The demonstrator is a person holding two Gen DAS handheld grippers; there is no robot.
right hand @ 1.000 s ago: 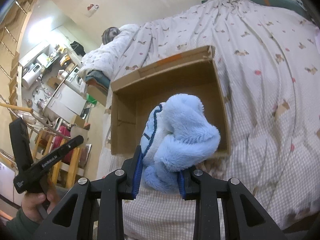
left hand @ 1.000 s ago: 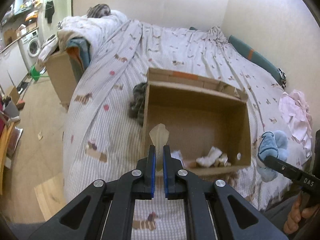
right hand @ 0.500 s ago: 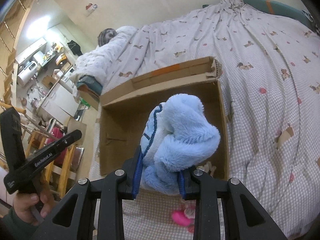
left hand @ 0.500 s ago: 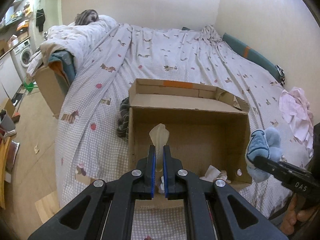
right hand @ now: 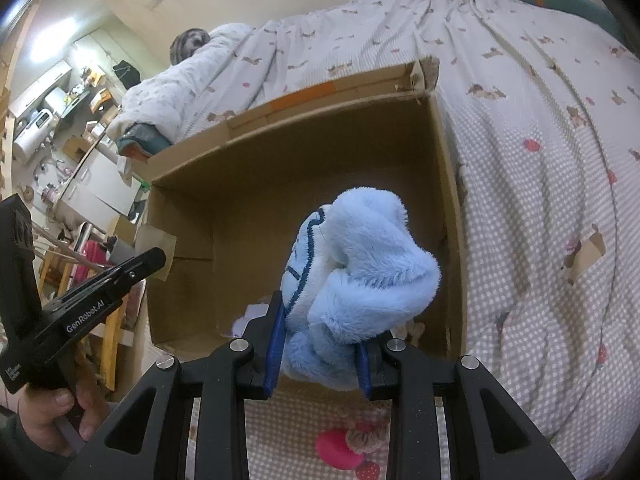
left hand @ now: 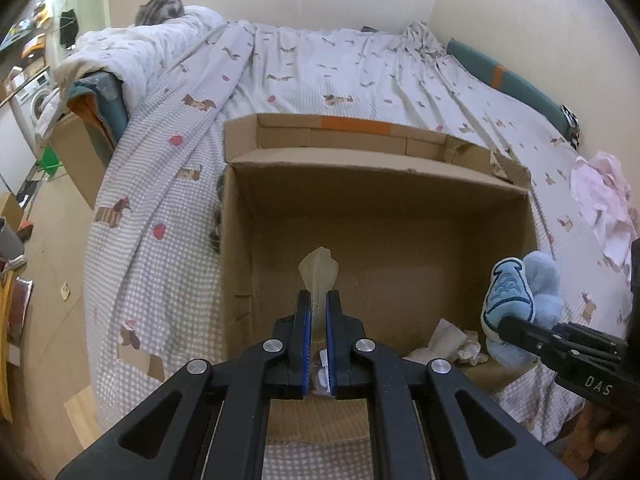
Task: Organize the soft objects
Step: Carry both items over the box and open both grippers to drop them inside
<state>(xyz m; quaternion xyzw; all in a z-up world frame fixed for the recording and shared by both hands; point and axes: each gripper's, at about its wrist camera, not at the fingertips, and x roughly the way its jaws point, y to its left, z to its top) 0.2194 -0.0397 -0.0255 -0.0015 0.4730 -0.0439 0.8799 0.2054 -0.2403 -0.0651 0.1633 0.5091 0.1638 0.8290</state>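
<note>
Both grippers hang over the open cardboard box (left hand: 380, 184) that fills the middle of each view, sitting on the checked bedspread (left hand: 160, 264). The right gripper (right hand: 320, 360) has its jaws part-way closed around a fluffy blue plush toy (right hand: 360, 280), squeezing its lower end while most of the bulk bulges out above the pads; in the left wrist view the same toy shows at the right edge, just past the box's right wall. The left gripper (left hand: 319, 320) is pinched nearly shut on a thin, pale, translucent scrap (left hand: 319, 276) that sticks up between the pads at centre frame; what it is I can't tell. My worry is the plush: it is held low and off-centre, so a sudden opening could let it roll onto the rim or down outside the wall. The flimsy scrap might cling to a pad instead of falling. A few pale crumpled items (left hand: 444, 344) already lie in the box's lower right corner.
</note>
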